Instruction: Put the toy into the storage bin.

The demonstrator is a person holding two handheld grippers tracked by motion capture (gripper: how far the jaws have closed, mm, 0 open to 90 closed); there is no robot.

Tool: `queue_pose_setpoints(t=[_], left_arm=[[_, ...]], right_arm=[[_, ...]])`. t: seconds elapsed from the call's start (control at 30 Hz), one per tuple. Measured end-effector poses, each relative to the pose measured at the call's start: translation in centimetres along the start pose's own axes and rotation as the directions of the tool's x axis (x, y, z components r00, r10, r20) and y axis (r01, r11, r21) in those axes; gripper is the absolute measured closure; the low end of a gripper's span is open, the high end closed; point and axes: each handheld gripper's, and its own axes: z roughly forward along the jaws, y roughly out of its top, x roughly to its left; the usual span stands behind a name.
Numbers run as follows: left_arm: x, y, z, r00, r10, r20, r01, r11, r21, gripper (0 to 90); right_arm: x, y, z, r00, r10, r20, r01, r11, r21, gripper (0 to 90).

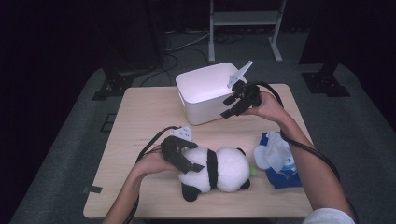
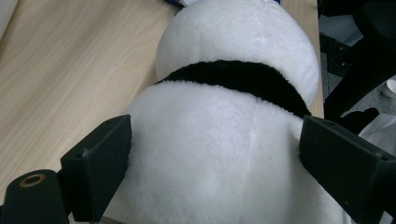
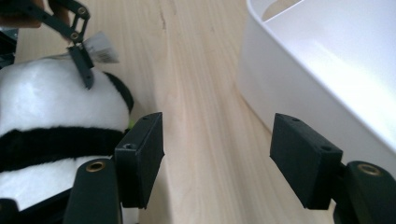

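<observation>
1. The left tongs (image 1: 184, 161) have their jaws spread wide around the back end of the toy panda (image 1: 219, 171), which lies on its side on the table (image 1: 140, 121) toward the person's edge. In the left gripper view the pads (image 2: 100, 163) sit at the fur on both sides, but whether they press or merely flank it I cannot tell. If they are only flanking, a lift would probably leave the panda behind.

2. The panda is soft and round. A pinch on plush this thick could slide off toward its black band, since fur gives way and the body bulges out of the jaws.

3. The grip sits at one end of the toy. Lifted from there, the head end would likely sag and swing, and might drag across the table or knock the blue packet with the white cloth (image 1: 276, 158) that lies just beyond the head, away from the left tongs.

4. The right tongs (image 1: 232, 106) are open and hold nothing, raised just beside the near wall of the white bin (image 1: 205, 91). They are close enough that a careless sweep could shove the bin.

5. If the panda is meant for the bin, the wall stands between the tongs and the opening. A low carry could catch the toy on the rim and pull it loose.
</observation>
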Motion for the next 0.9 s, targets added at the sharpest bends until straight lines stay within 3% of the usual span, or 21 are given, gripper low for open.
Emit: queue_pose_setpoints(t=[0.27, 0.57, 0.9], left_arm=[[0.0, 0.0, 0.0, 1.0000, 0.002, -0.001, -0.002, 1.0000, 0.001, 9.7], [0.0, -0.1, 0.0, 1.0000, -0.002, -0.002, 0.002, 1.0000, -0.003, 9.7], [0.1, -0.2, 0.0, 1.0000, -0.002, 0.001, 0.002, 0.9999, -0.010, 9.7]], right_arm=[[-1.9, 0.9, 0.1, 0.9997, 0.002, 0.024, -0.002, 1.000, -0.003, 34.2], [-4.1, 2.3, 1.7, 0.9990, -0.007, 0.045, 0.006, 1.000, 0.027, 34.0], [-5.5, 3.1, 3.3, 0.9978, -0.002, 0.067, -0.001, 0.999, 0.048, 33.5]])
